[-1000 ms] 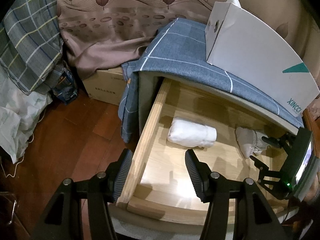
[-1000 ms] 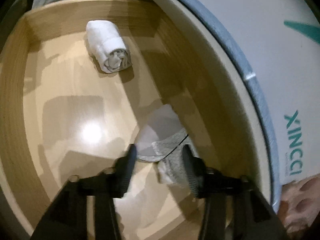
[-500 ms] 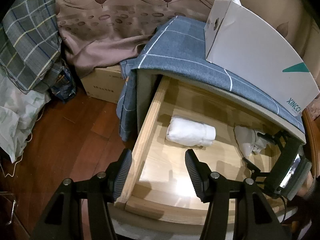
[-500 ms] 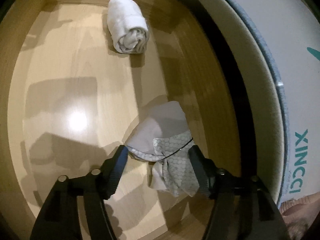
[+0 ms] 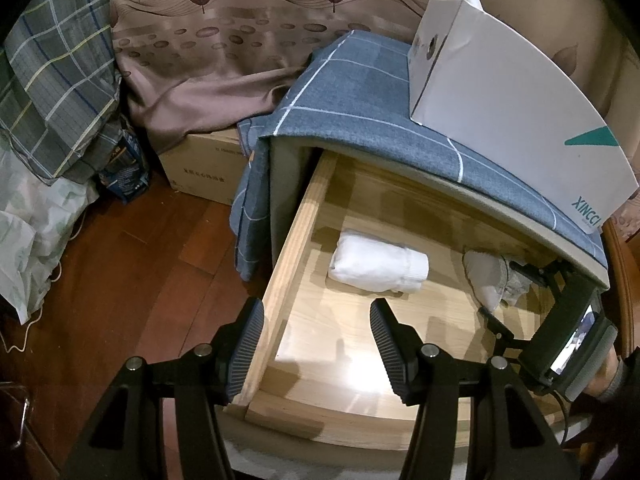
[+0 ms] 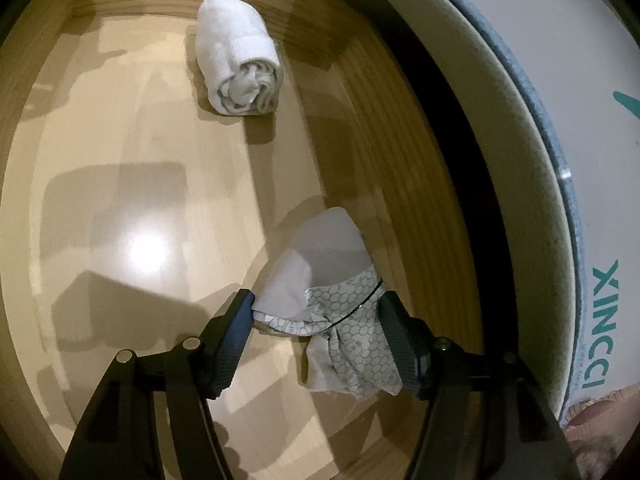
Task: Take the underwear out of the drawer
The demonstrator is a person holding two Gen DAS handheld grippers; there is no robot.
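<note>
A light wooden drawer [image 5: 288,256] stands pulled out. Inside lie a rolled white cloth [image 5: 378,266] [image 6: 238,68] and crumpled grey-white underwear [image 6: 320,264] [image 5: 486,280] with a honeycomb print, close to the drawer's back. My right gripper [image 6: 316,304] [image 5: 508,296] reaches down into the drawer and straddles the underwear. Its jaws are closing, each pad at one edge of the cloth, which is not visibly squeezed. My left gripper [image 5: 316,312] hangs open above the drawer's front left corner, holding nothing.
A white XINCCI box [image 5: 508,120] sits on the blue checked cloth [image 5: 360,92] covering the cabinet top. A cardboard box [image 5: 200,168], a brown leaf-print curtain [image 5: 224,60] and plaid bedding [image 5: 52,92] crowd the left, above the dark wooden floor [image 5: 140,264].
My right gripper sank lower into the drawer and rolled a little. Its jaws widened from a narrow gap to span the underwear. The left gripper stayed put.
</note>
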